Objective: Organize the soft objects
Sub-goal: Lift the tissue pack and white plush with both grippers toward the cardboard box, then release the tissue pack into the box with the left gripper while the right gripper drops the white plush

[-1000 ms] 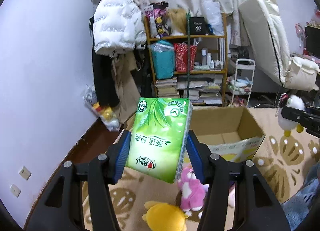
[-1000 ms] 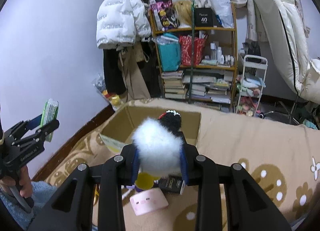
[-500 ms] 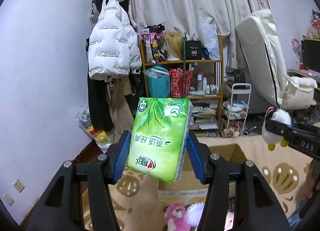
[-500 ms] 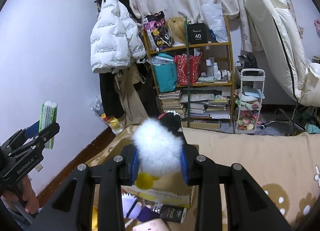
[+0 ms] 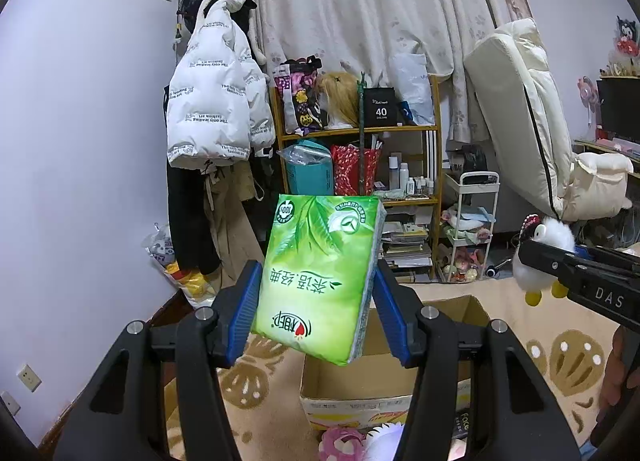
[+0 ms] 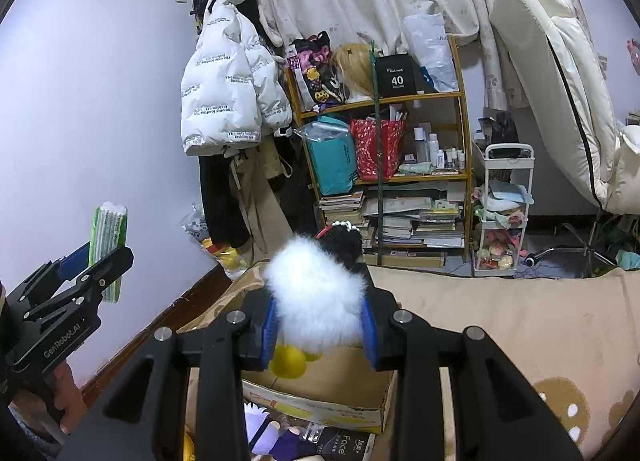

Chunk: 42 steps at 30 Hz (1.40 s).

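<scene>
My left gripper (image 5: 318,315) is shut on a green tissue pack (image 5: 320,273), held upright in the air above an open cardboard box (image 5: 360,389). In the right wrist view that same pack (image 6: 108,237) shows edge-on at the far left, in the left gripper (image 6: 94,261). My right gripper (image 6: 320,327) is shut on a white fluffy plush bird (image 6: 316,297) with a black head and yellow feet, held over the box (image 6: 328,389). The left wrist view shows this plush (image 5: 548,249) at the right edge, clamped in the right gripper (image 5: 540,257).
The box stands on a beige patterned bed cover (image 6: 520,325). A pink plush (image 5: 340,443), a purple-and-white plush (image 6: 260,429) and a dark packet (image 6: 340,445) lie in front of it. Behind are a cluttered wooden shelf (image 5: 360,165), a white jacket (image 5: 212,109) on the wall and a white cart (image 6: 504,213).
Both grippers have risen and tilted up with their loads, so the box and the bed cover have sunk lower in both views. The pack and the plush bird stay clamped.
</scene>
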Motion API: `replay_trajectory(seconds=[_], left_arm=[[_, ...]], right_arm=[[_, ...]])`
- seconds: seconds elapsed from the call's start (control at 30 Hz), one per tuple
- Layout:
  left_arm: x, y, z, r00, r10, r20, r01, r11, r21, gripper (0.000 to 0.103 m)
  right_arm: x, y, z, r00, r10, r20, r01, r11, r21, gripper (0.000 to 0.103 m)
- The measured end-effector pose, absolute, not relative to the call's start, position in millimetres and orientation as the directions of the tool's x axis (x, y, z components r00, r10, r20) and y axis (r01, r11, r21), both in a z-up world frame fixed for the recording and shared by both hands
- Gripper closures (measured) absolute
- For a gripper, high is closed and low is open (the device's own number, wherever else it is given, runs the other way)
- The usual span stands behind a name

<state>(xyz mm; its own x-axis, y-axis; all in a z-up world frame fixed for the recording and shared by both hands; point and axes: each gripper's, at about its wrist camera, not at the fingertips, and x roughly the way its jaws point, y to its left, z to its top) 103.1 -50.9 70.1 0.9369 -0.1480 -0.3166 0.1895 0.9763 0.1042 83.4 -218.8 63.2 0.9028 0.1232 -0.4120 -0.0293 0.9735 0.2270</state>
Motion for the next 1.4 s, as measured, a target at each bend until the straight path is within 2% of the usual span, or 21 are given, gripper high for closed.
replay_trajectory(seconds=[0.97, 1.4], left_arm=[[140, -71, 12, 0.898, -0.132, -0.420, 0.224, 0.958, 0.179, 0.048], [149, -80, -12, 0.857, -0.157, -0.492, 0.283, 0.940, 0.193, 0.046]], right_arm=[[119, -230, 22, 0.883, 0.174, -0.436, -0.043, 0.955, 0.294, 0.067], [134, -228, -5, 0.837, 0.222, -0.501, -0.058, 0.945, 0.322, 0.065]])
